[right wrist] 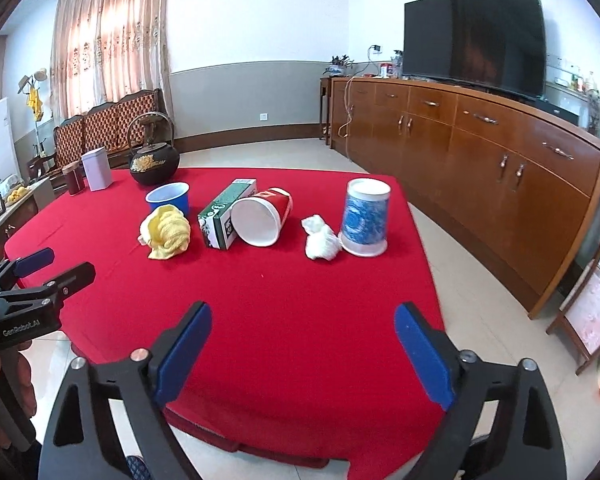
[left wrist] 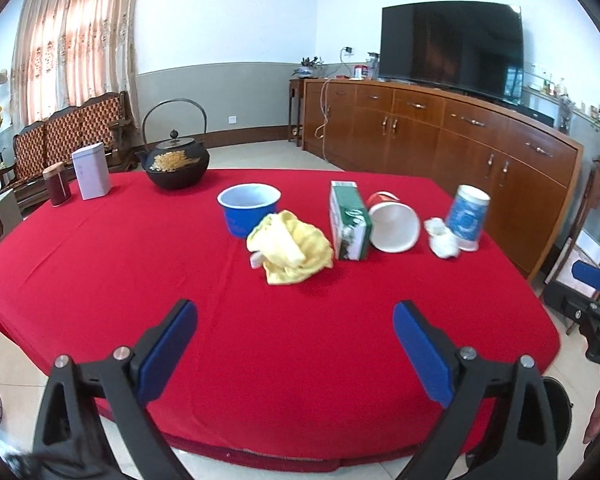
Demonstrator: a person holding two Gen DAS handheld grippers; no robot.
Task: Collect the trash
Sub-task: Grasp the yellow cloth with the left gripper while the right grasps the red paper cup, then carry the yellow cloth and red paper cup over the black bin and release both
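On the red tablecloth (left wrist: 140,272) stand a blue bowl (left wrist: 248,208), a crumpled yellow cloth (left wrist: 290,250), a green-and-white carton (left wrist: 350,226) lying down, a tipped red-and-white cup (left wrist: 392,226), a white paper wad (left wrist: 442,238) and an upside-down blue-patterned cup (left wrist: 468,216). The right wrist view shows the same bowl (right wrist: 168,197), cloth (right wrist: 166,232), carton (right wrist: 226,214), red cup (right wrist: 262,216), wad (right wrist: 320,238) and blue-patterned cup (right wrist: 365,216). My left gripper (left wrist: 296,344) is open and empty over the near table edge. My right gripper (right wrist: 302,346) is open and empty, short of the wad.
A black iron teapot (left wrist: 176,160), a white tin (left wrist: 91,176) and a dark red canister (left wrist: 57,184) stand at the far left of the table. A long wooden sideboard (left wrist: 480,152) with a TV (left wrist: 452,48) lines the right wall. A sofa (left wrist: 68,132) stands behind.
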